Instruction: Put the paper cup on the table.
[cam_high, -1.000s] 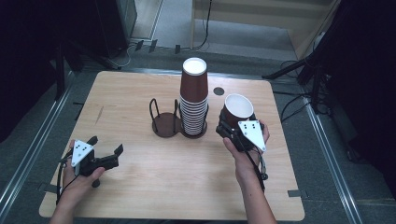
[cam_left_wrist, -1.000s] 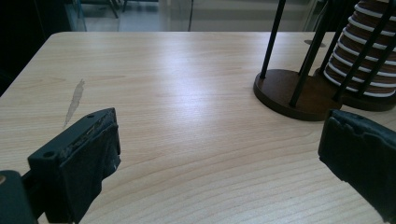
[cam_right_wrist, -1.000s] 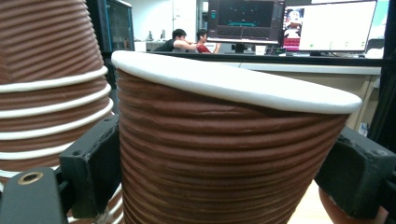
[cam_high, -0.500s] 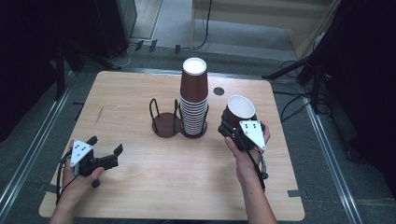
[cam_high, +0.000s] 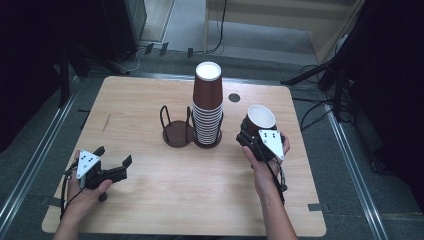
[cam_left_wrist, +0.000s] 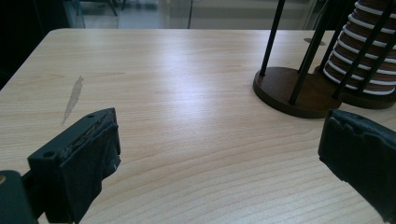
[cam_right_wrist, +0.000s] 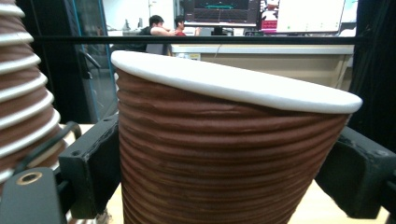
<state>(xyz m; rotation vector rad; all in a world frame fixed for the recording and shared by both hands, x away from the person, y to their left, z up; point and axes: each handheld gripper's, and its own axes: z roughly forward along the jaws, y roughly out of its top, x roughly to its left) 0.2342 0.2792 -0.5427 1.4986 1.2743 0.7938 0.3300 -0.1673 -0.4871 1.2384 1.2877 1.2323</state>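
— How are your hands set right now?

— My right hand (cam_high: 262, 167) reaches forward from the near edge, forearm angled in toward the middle of the table, wrist level. My right gripper (cam_high: 252, 137) has its jaws closed against the two sides of a brown ribbed paper cup (cam_high: 259, 120), held mouth up and slightly tilted, just to the right of the cup stack (cam_high: 207, 107). In the right gripper view the cup (cam_right_wrist: 224, 154) sits squarely between the jaws. My left hand (cam_high: 85, 187) rests low at the near left of the wooden table (cam_high: 130, 100), and my left gripper (cam_high: 112, 157) points toward the holder with its jaws spread wide and nothing between them.

— Anything changed over the last second?

— Very little. The right gripper with the cup has drifted slightly toward me and away from the stack. The left has stayed where it was, just as wide apart.

— And the things themselves?

— The cup is corrugated brown paper with a white rolled rim and white inside. The stack is the same cups nested upside down, white rims banding it, inside a black wire cup holder (cam_high: 176, 131) on dark round wooden bases; its left ring is empty. The table is pale wood grain with a grey smear (cam_left_wrist: 72, 98). My jaw pads are black and worn.
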